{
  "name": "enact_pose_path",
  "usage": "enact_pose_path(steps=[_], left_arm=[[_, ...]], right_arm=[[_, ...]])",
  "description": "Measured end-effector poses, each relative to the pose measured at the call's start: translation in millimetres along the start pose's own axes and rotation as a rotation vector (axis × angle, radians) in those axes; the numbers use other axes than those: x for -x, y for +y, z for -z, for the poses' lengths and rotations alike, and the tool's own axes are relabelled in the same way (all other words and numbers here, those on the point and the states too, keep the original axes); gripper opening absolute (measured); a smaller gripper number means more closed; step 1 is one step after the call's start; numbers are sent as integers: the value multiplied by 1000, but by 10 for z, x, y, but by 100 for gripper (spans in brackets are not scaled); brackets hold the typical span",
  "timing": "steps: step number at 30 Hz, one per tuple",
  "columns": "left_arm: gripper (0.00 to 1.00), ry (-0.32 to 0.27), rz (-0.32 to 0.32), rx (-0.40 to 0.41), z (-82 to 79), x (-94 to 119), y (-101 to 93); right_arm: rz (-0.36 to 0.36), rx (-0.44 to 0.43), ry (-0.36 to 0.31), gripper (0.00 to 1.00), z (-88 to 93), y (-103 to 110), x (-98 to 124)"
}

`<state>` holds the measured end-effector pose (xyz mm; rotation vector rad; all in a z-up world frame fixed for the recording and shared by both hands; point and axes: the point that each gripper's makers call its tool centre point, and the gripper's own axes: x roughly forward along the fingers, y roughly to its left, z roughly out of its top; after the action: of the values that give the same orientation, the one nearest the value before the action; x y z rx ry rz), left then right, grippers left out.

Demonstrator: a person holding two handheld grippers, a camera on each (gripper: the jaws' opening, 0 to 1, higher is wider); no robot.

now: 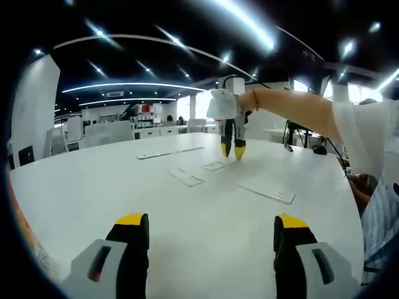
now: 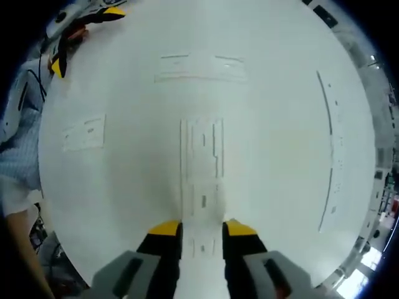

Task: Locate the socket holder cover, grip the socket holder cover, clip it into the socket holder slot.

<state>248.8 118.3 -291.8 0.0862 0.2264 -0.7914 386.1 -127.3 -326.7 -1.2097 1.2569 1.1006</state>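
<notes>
Several thin, clear plastic strips lie flat on the white table (image 2: 124, 187), and the one that looks like the cover (image 2: 202, 168) runs straight ahead of the right gripper (image 2: 202, 229), its near end passing between the two yellow-tipped jaws. Those jaws stand narrowly apart, one along each long edge of the strip; whether they already pinch it cannot be told from here. In the left gripper view the right gripper points down at the table with its tips just over one of the middle pieces. The left gripper (image 1: 209, 223) hangs wide open above bare table and holds nothing, well short of the strips ahead of it. A wider piece (image 2: 199, 68) lies crosswise beyond the cover, a small one (image 2: 84, 132) off to the gripper's left, and a long narrow strip (image 2: 330, 156) far to its right. The cover looks light, fairly stiff yet bendy along its length, slick and hard to see against the white top. Gripping across its narrow width near one end seems best, with gentle pressure so it neither slips nor cracks.
</notes>
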Motion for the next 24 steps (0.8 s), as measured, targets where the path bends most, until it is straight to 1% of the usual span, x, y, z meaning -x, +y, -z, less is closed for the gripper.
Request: enact_pose_path(steps=[3, 6, 7, 10, 13, 16, 17, 18, 19, 21, 24], left_arm=[[82, -1, 0, -2, -2, -1, 3], [82, -5, 2, -3, -12, -2, 2], [82, -8, 0, -1, -18, -1, 9], [82, -16, -2, 5, -32, 0, 17], [82, -14, 0, 6, -30, -7, 16], [82, -13, 0, 8, -30, -13, 19], [82, -14, -5, 9, -31, -12, 29], [82, -14, -9, 10, -29, -11, 38], [82, -13, -12, 12, -28, -9, 46], [82, -20, -14, 16, -39, -7, 52], [82, -25, -8, 23, -50, -8, 41]], right_arm=[[17, 0, -35, 37, -16, -21, 58], [32, -34, -119, 37, -54, -21, 136], [60, -37, -158, 38, -60, -42, 187], [54, -61, -281, 39, -108, 26, 337], [89, -60, -353, 38, -118, 43, 514], [129, -75, -447, 38, -158, 97, 731], [131, -81, -506, 38, -201, 153, 835], [126, -84, -553, 38, -235, 205, 914], [137, -91, -589, 39, -248, 237, 988], [193, -78, -654, 39, -256, 273, 1131], [261, -116, -770, 40, -240, 319, 1325]])
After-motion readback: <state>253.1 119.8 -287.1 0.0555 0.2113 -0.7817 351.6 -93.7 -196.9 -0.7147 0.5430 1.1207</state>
